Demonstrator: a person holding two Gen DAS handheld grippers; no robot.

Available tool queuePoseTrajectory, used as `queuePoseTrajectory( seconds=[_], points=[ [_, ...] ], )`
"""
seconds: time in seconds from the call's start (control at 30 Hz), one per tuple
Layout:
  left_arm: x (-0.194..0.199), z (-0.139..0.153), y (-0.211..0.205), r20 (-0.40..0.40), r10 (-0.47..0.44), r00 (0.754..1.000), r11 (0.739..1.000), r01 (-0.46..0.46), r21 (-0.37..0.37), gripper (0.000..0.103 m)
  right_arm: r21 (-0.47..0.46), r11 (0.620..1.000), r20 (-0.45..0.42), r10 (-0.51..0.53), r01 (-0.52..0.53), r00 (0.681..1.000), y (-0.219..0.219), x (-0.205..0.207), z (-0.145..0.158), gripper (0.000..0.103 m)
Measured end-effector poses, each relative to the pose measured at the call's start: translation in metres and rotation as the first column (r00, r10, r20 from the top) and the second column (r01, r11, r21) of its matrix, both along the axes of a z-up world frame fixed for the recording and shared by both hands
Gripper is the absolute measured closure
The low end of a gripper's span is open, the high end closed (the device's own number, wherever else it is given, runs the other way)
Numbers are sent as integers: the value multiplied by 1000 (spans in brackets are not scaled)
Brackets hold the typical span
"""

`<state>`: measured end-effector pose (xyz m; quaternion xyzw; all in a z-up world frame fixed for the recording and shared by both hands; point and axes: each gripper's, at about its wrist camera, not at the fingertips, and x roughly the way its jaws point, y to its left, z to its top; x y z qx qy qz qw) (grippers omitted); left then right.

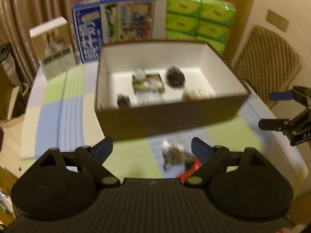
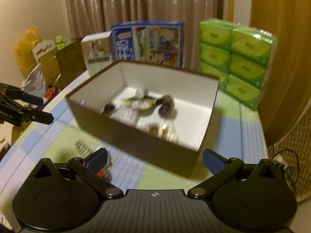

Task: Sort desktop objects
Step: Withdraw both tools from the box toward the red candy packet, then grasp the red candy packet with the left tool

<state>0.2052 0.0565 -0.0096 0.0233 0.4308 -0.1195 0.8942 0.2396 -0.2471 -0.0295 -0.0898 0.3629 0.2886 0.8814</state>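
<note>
Behind box (image 1: 165, 116): tissue packs (image 1: 200, 17) | left hand-held gripper (image 1: 151, 147) spread, empty | right hand-held gripper (image 2: 154, 160) spread, empty

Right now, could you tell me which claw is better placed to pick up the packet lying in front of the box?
Probably left: the packet lies just inside the open left claw, near its right finger.

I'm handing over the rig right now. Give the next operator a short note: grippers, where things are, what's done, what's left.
Left gripper: open, empty, over the tablecloth in front of the box.
Right gripper: open, empty, by the box's near corner.
Done: several small items already lie inside the box, including a dark round thing and a flat packet.
Left: a small packet on the cloth before the box, too blurred to identify.
</note>
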Motion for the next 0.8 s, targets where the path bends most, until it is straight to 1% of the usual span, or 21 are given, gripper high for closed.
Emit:
queuePoseTrajectory(
  seconds=[0.1, 0.17, 0.27, 0.37, 0.47, 0.53, 0.6, 0.67, 0.8],
  points=[
    [-15, -21, -1, -45, -17, 999, 1000, 16, -22, 23, -11, 999, -25, 35, -35, 999, -2, -18, -16, 2],
    [-25, -35, -6, -73, -24, 997, 999, 22, -24, 23, -11, 999, -46, 43, -44, 998, -2, -28, -26, 2],
    [-36, -53, -15, -86, -54, 995, 998, 52, -22, 24, -9, 999, -85, 30, -31, 996, -5, -40, -42, 2],
    [-41, -69, -25, -96, -98, 991, 995, 97, -14, 28, -21, 1000, -124, 18, -20, 992, -6, -49, -59, 2],
    [-44, -81, -36, -94, -145, 985, 989, 145, -12, 32, -34, 999, -134, 23, -28, 991, -8, -56, -71, 2],
    [-44, -88, -42, -82, -173, 981, 985, 173, -10, 32, -42, 999, -141, 20, -26, 990, -11, -57, -81, 2],
    [-42, -94, -47, -80, -197, 977, 980, 197, -9, 32, -54, 998, -152, 1, -10, 988, -14, -57, -89, 5],
    [-40, -98, -52, -73, -216, 974, 976, 217, 3, 32, -47, 999, -164, -5, -3, 986, -19, -58, -94, 10],
    [-34, -106, -58, -73, -242, 968, 969, 245, 33, 34, -49, 999, -172, -12, 3, 985, -26, -60, -98, 13]
  ],
)
